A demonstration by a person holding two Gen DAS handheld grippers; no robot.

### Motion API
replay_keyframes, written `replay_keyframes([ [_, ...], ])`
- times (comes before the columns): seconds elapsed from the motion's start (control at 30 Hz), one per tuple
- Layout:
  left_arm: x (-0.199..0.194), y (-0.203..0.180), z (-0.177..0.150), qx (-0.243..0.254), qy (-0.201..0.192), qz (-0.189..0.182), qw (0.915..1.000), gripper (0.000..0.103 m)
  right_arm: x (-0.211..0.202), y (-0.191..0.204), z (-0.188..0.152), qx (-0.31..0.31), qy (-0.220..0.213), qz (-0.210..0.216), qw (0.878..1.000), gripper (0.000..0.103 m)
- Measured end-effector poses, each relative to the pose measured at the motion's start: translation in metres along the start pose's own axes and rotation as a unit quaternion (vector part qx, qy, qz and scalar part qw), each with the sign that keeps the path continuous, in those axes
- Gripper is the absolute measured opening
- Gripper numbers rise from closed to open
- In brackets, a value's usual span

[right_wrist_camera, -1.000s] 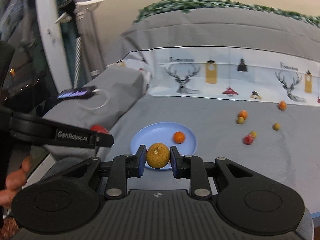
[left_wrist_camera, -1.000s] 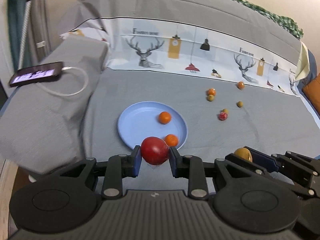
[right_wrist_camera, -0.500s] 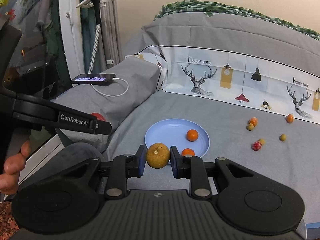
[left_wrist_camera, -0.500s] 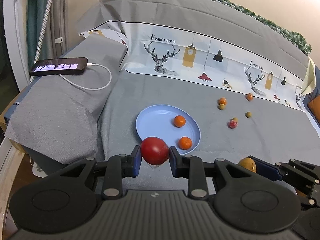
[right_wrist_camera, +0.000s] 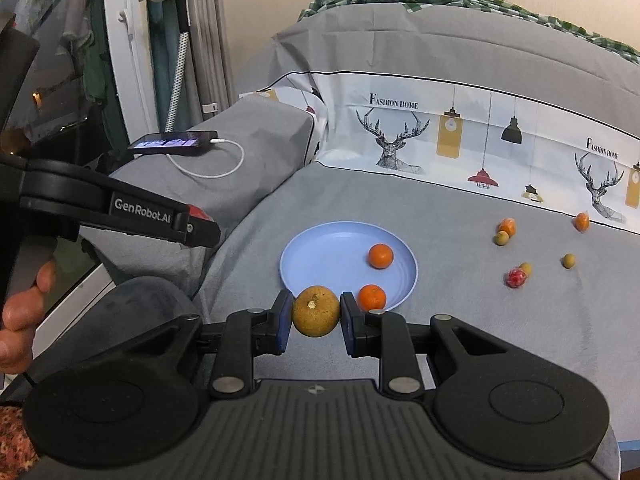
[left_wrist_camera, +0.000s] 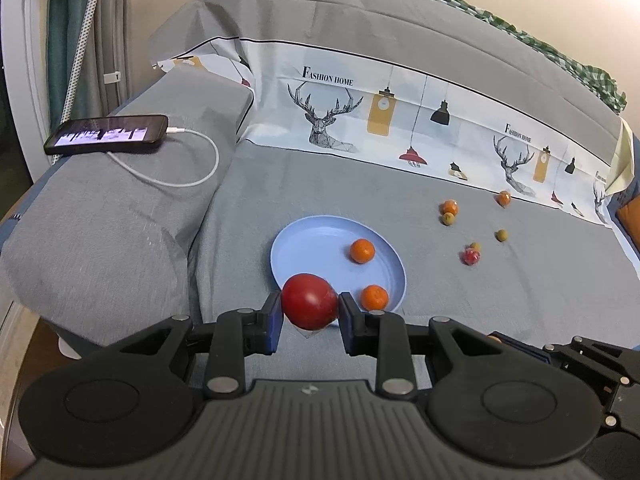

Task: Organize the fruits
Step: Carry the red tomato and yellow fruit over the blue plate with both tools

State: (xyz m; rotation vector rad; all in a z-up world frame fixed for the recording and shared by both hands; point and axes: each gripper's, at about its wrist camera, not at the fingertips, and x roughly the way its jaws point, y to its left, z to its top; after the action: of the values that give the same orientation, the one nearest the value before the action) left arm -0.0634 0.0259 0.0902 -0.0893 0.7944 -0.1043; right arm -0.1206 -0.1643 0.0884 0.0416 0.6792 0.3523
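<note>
My left gripper (left_wrist_camera: 309, 318) is shut on a red apple (left_wrist_camera: 309, 301), held above the near rim of the blue plate (left_wrist_camera: 308, 240). My right gripper (right_wrist_camera: 314, 317) is shut on a brownish-yellow round fruit (right_wrist_camera: 315, 311), just in front of the plate (right_wrist_camera: 324, 248). Two oranges lie in the plate: one at the far right (left_wrist_camera: 362, 250) (right_wrist_camera: 380, 256), one at the near rim (left_wrist_camera: 374, 297) (right_wrist_camera: 371, 297). Several small fruits lie loose on the grey sheet to the right, among them a red one (left_wrist_camera: 471, 257) (right_wrist_camera: 516, 278). The left gripper also shows in the right wrist view (right_wrist_camera: 200, 226).
A phone (left_wrist_camera: 107, 134) on a white charging cable (left_wrist_camera: 188, 178) lies on the grey pillow at the left. A patterned pillow band (left_wrist_camera: 400, 120) runs along the back. The bed edge drops off at the left, near a window frame and curtains.
Both grippers have drawn back and swung left, so the plate sits farther away and more to the right. Both still hold their fruit.
</note>
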Motion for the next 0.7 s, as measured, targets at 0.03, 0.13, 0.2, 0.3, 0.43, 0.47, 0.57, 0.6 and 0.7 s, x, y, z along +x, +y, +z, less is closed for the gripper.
replay_keyframes([
  [0.03,0.003,-0.001,0.002,0.002,0.000,0.002,1.0000,0.033,0.003,-0.002,0.001,-0.001,0.000,-0.001,1.000,0.027],
  [0.13,0.018,-0.001,0.010,0.007,0.008,0.002,0.9999,0.033,0.016,-0.009,0.006,0.001,-0.001,-0.010,1.000,0.027],
  [0.2,0.031,-0.002,0.016,0.009,0.013,0.000,0.9999,0.033,0.028,-0.015,0.010,0.006,0.002,-0.015,1.000,0.027],
  [0.3,0.057,-0.006,0.024,0.019,0.021,-0.002,0.9996,0.033,0.053,-0.027,0.017,0.012,0.007,-0.026,1.000,0.027],
  [0.43,0.096,-0.009,0.031,0.023,0.040,0.004,0.9989,0.033,0.091,-0.041,0.025,0.022,0.018,-0.036,0.999,0.027],
  [0.47,0.108,-0.009,0.032,0.023,0.046,0.007,0.9986,0.033,0.101,-0.044,0.026,0.023,0.023,-0.038,0.999,0.027],
  [0.57,0.138,-0.008,0.036,0.025,0.061,0.012,0.9977,0.032,0.128,-0.052,0.029,0.023,0.031,-0.038,0.999,0.027],
  [0.6,0.147,-0.007,0.037,0.026,0.063,0.013,0.9976,0.032,0.137,-0.054,0.030,0.022,0.035,-0.037,0.998,0.027],
  [0.7,0.172,-0.005,0.039,0.026,0.073,0.017,0.9969,0.032,0.163,-0.060,0.028,0.017,0.050,-0.036,0.998,0.027],
])
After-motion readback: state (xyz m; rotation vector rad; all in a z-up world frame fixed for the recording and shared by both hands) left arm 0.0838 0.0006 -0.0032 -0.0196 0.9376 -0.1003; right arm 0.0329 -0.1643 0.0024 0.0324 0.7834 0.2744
